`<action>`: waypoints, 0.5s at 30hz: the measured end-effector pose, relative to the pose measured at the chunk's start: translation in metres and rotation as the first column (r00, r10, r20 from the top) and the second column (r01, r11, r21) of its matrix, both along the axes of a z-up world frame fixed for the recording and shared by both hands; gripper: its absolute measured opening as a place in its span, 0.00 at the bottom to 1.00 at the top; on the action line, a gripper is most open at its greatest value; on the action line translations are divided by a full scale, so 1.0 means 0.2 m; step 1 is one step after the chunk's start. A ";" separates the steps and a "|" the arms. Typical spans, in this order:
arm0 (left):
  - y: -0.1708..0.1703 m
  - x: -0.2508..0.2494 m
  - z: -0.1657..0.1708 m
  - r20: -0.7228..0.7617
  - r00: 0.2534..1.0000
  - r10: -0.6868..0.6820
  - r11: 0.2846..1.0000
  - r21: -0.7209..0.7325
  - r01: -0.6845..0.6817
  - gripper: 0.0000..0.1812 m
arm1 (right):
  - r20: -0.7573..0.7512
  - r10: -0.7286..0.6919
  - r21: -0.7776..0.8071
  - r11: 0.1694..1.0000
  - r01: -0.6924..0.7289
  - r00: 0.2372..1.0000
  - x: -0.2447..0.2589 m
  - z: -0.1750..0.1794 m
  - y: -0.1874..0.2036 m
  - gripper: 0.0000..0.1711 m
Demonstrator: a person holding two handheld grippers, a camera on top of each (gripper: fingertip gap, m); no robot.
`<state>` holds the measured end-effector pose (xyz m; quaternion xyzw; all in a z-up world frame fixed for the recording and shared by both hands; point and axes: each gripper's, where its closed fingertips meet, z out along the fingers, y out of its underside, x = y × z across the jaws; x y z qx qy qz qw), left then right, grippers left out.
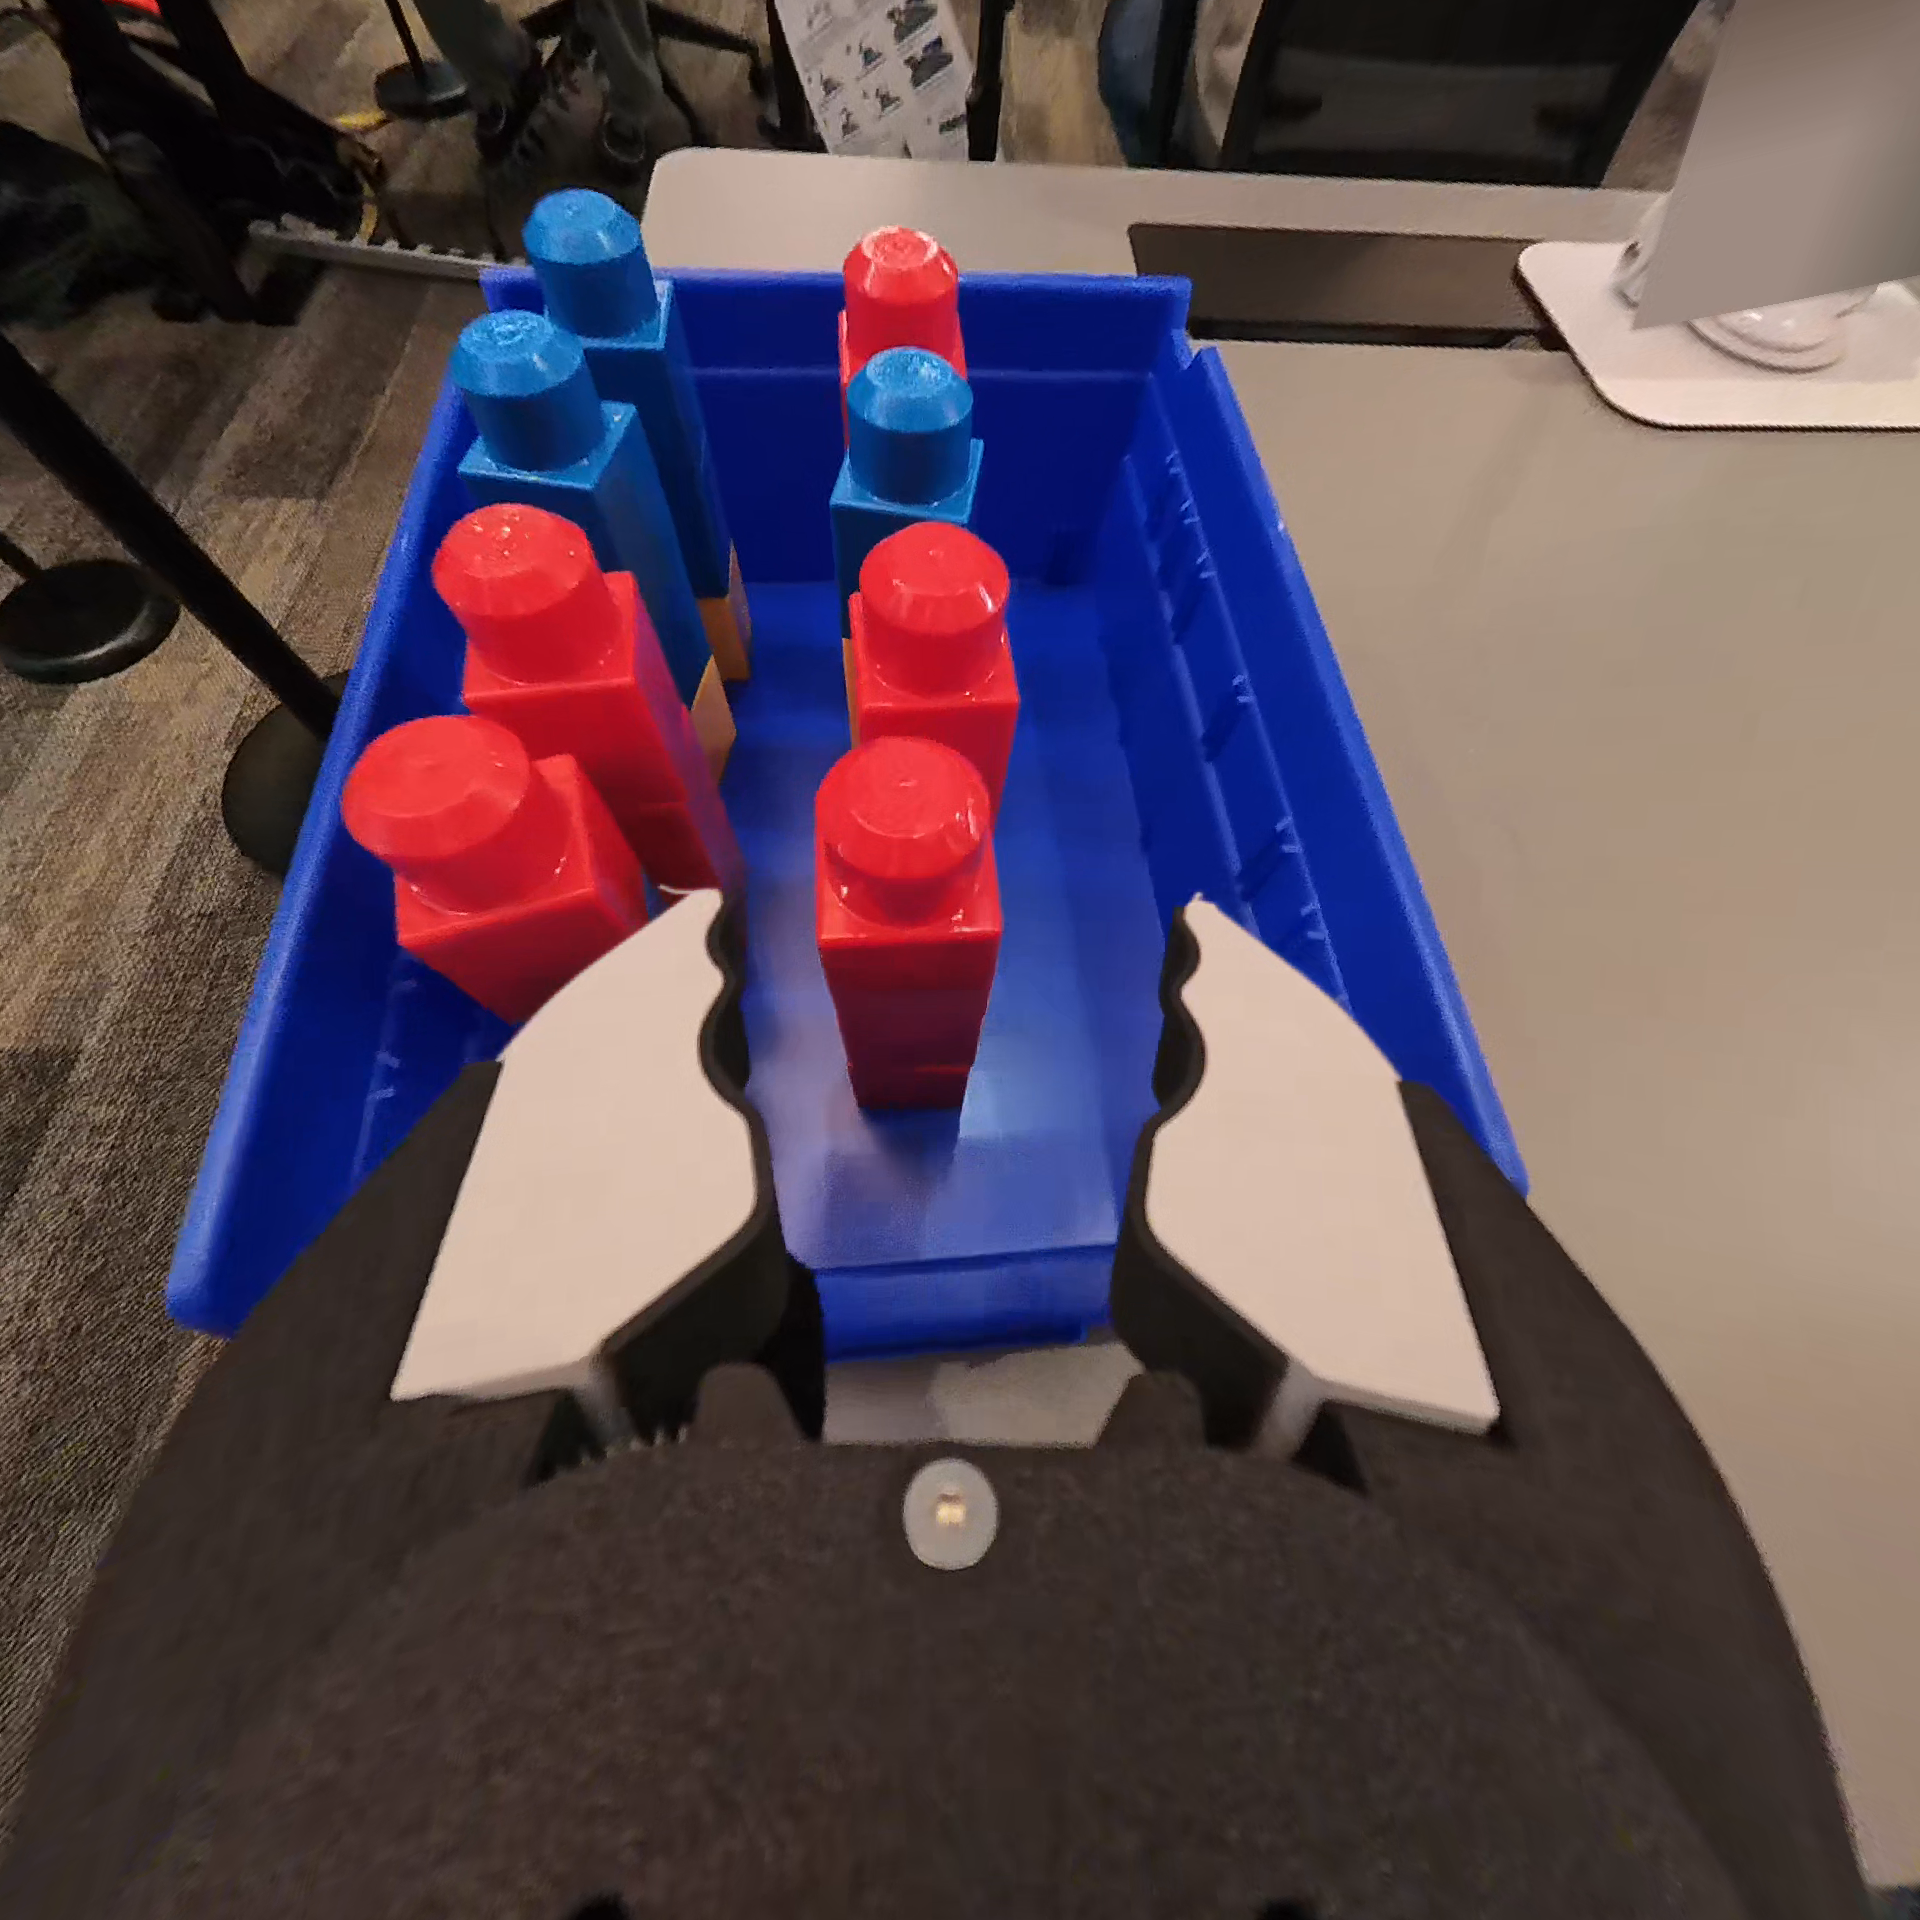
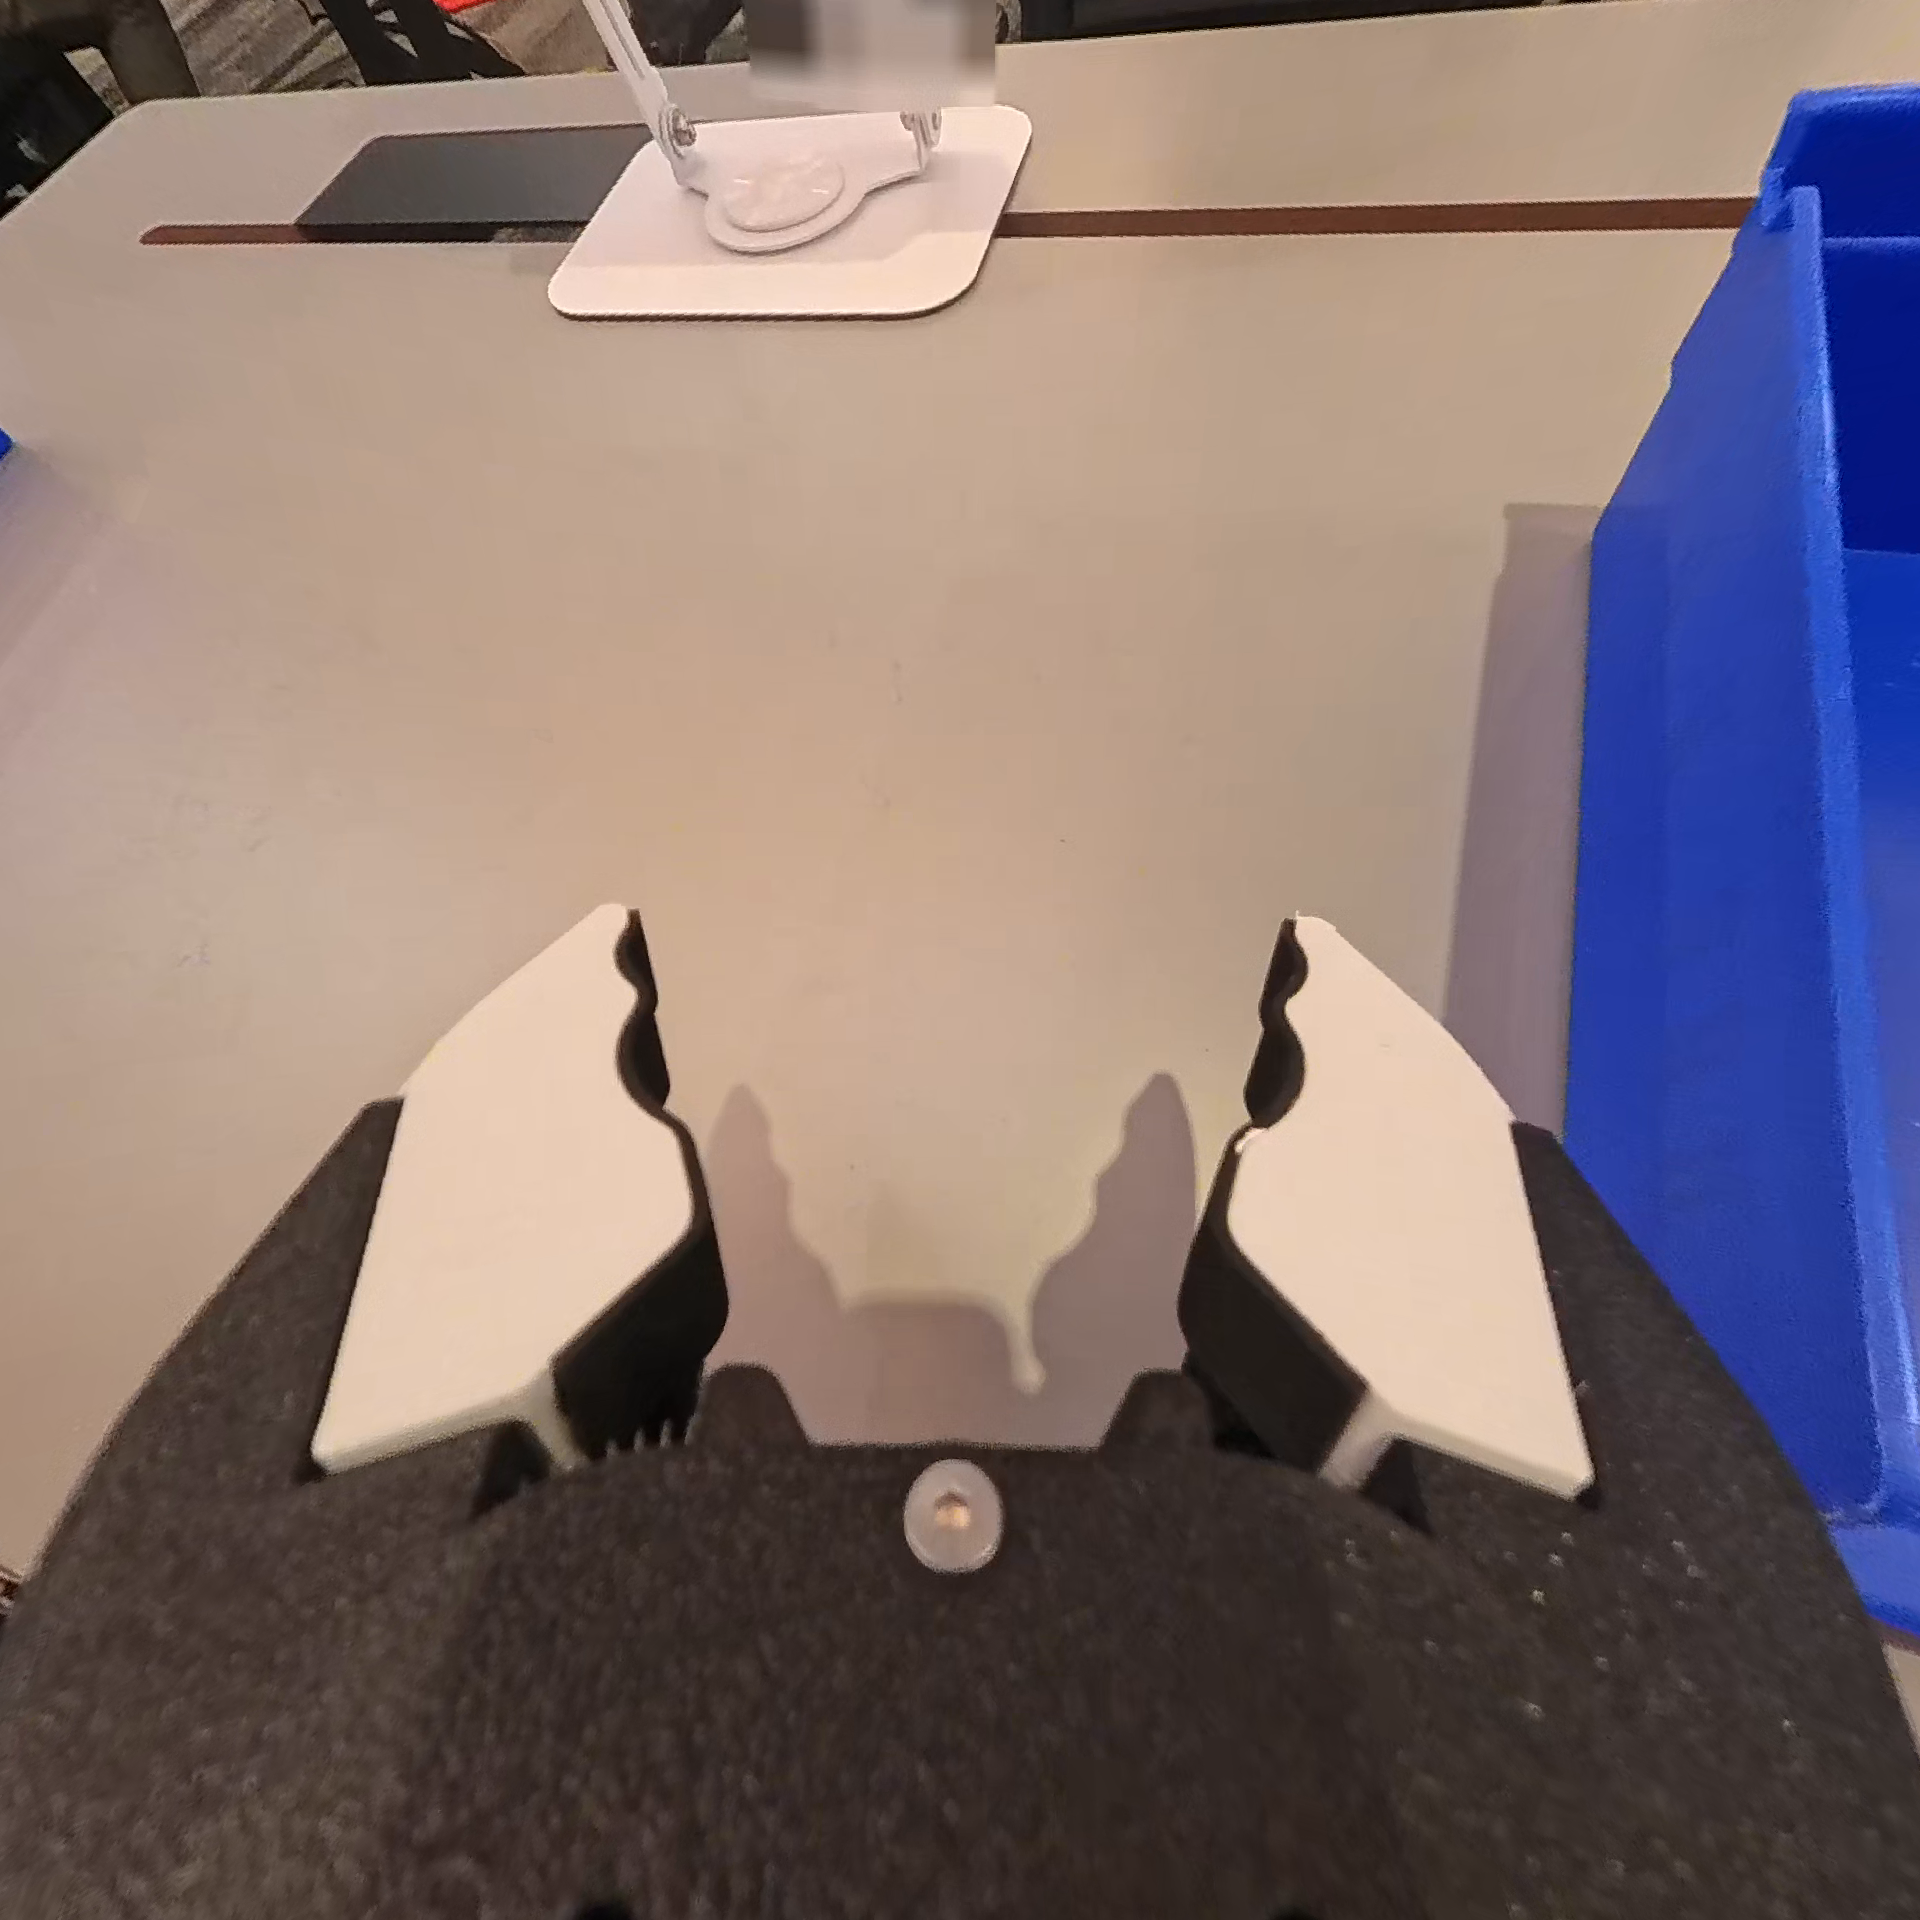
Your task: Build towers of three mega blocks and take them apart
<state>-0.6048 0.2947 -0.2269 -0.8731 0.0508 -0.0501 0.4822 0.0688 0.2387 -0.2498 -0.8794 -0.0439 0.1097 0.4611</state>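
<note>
Standing upright in two rows inside the blue bin (image 1: 1226, 665), the block towers (image 1: 909, 925) point their studs up, long axes vertical. Above the bin's near end, the left gripper (image 1: 951, 935) tilts down, jaws wide and empty. Over the bare grey table (image 2: 727, 623), the right gripper (image 2: 961, 925) is likewise spread, holding nothing.

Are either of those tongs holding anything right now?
No. The left tongs hang open above the blue bin; the right tongs are open over the bare table.
</note>
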 end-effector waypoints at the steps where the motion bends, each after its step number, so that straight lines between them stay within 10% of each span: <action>1: 0.01 -0.01 -0.02 -0.011 1.000 0.007 1.000 -0.011 -0.007 0.42 | 0.001 0.002 0.000 1.000 -0.002 1.000 0.00 0.00 0.00 0.64; 15: 0.07 -0.03 -0.16 -0.045 0.999 -0.009 0.990 -0.142 0.003 0.22 | -0.008 0.003 0.000 1.000 -0.003 1.000 0.01 0.00 0.00 0.64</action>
